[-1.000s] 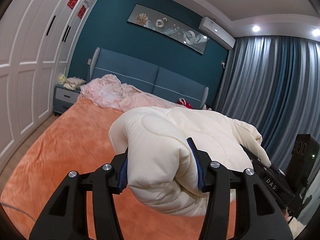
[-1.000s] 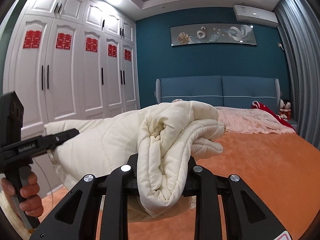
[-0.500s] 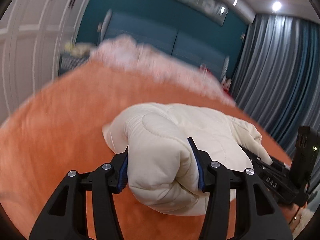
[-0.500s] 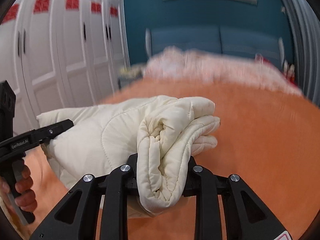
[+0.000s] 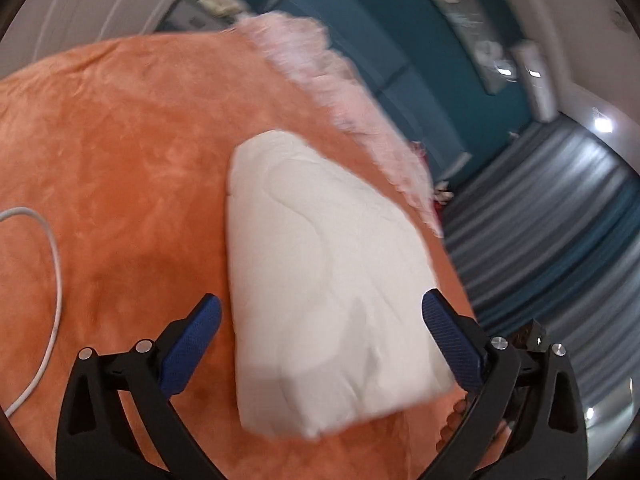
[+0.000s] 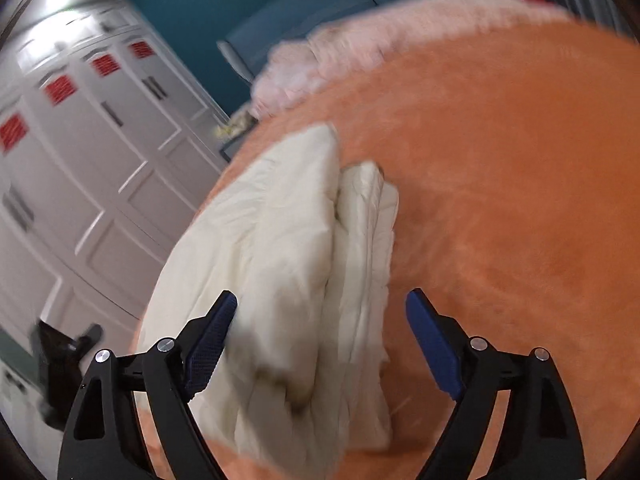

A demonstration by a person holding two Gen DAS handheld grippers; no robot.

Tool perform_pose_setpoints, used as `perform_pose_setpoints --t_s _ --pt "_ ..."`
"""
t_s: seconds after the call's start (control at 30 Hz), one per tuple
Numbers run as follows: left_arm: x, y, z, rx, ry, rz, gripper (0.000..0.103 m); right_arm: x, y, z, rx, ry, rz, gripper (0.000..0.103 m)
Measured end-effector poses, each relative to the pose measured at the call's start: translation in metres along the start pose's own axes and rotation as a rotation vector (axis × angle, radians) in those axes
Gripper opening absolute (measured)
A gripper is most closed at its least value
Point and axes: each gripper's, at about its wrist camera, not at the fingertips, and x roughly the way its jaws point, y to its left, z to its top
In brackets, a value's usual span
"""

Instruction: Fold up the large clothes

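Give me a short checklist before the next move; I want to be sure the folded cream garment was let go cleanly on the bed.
1. Left gripper jaws, just opened, spread clear of the cream garment: ok.
2. Right gripper jaws, just opened, no clamp on the fabric between them: ok.
3. Garment lying on the orange blanket: ok.
4. Fold holding, layers stacked: ok in the right wrist view.
5. White cable clear of the garment: ok.
6. Far edges square: cannot tell, blurred.

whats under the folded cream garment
The folded cream garment lies on the orange bed cover, which shows all around it. Whatever is directly beneath the bundle is covered by it and cannot be seen.
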Motion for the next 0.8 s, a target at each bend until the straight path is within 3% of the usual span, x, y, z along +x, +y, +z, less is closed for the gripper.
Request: perform_pose_setpoints --t_s 0.07,0.13,0.2,0.27,0.43,0.5,0.53,0.57,0.7,0.8 --pt "0.034 0.004 0.002 -0.038 0.097 0.009 0.098 0.028 0.003 0.004 0.034 0.075 0.033 0.085" --pt "0.061 0.009 -0.002 -0.071 0.181 -0.018 0.097 0.049 0.008 0.003 0.046 0.126 0.078 0.076" --pt "0.072 -0.007 -0.006 0.010 0.167 0.023 0.096 0.048 0.020 0.006 -0.003 0.120 0.095 0.043" --pt "0.072 -0.037 -0.008 0.139 0.135 0.036 0.094 0.033 0.044 0.012 -0.120 0.064 0.055 0.034" --pt "0.079 -0.076 -0.010 0.271 0.076 -0.071 0.089 -0.015 0.076 0.021 -0.360 -0.174 -0.104 0.033" --pt "0.106 -0.078 -0.020 0.302 0.116 -0.016 0.089 0.003 0.063 0.021 -0.402 -0.182 -0.209 0.036" --pt "0.122 -0.074 -0.025 0.306 0.150 0.030 0.089 0.025 0.050 0.020 -0.403 -0.124 -0.270 0.039" --pt "0.130 -0.070 -0.030 0.309 0.160 0.081 0.094 0.041 0.036 0.018 -0.388 -0.070 -0.295 0.049" --pt "0.106 -0.077 -0.036 0.303 0.129 0.126 0.094 0.015 0.026 0.028 -0.251 -0.065 -0.223 0.054" --pt "0.066 -0.095 -0.046 0.386 0.071 0.277 0.093 -0.027 0.033 0.026 -0.231 -0.139 -0.252 0.060"
